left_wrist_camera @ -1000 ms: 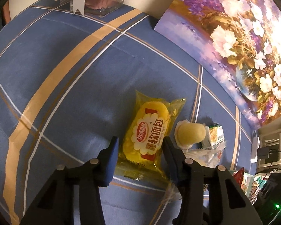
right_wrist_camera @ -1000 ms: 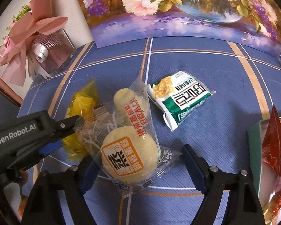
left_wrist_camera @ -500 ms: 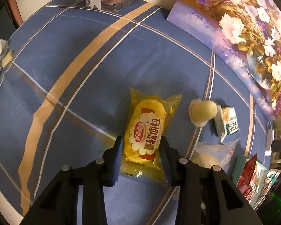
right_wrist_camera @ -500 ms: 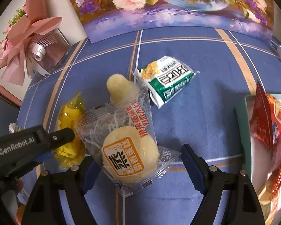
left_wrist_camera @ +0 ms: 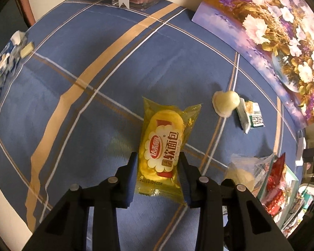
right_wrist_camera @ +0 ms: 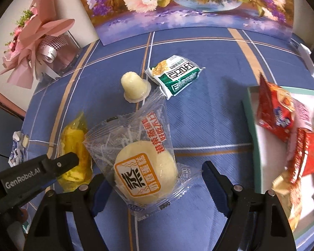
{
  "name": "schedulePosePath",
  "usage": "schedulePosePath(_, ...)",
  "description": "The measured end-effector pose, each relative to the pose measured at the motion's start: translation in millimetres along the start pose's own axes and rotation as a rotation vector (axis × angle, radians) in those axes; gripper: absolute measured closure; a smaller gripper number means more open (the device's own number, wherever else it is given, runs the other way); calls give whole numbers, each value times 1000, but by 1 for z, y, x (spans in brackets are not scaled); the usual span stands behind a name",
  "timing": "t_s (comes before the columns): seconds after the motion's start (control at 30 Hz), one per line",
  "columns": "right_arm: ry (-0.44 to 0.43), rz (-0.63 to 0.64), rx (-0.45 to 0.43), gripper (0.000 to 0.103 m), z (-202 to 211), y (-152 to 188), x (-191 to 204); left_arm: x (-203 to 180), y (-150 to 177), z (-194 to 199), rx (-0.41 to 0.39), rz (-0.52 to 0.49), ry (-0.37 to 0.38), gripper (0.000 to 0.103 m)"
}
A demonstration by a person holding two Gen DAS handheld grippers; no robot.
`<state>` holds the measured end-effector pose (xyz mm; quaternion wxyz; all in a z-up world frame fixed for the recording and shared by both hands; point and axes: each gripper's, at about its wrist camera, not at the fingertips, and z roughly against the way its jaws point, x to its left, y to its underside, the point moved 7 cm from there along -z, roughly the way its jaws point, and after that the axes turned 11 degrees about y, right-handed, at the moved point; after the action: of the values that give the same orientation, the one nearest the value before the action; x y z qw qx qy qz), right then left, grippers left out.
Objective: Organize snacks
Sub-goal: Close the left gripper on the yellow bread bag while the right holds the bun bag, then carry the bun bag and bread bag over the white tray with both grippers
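Snacks are up off the blue plaid tablecloth in both grippers: the left gripper has its fingers pinching the yellow bread packet, and the right gripper has its fingers pressed on the edges of the clear bagged steamed cake. On the cloth beyond lie a small jelly cup and, just beside it, a green-and-white packet. At the right, a tray holds red snack bags.

table: blue plaid tablecloth | backdrop: flower painting against pale wall | light: dim
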<state>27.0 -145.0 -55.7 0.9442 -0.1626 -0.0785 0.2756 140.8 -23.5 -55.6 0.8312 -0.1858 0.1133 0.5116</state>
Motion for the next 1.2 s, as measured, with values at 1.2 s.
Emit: schedulePosePath(1.2, 62, -286, -43, 20, 74, 23, -161, -118, 78, 39, -86, -184, 89, 65)
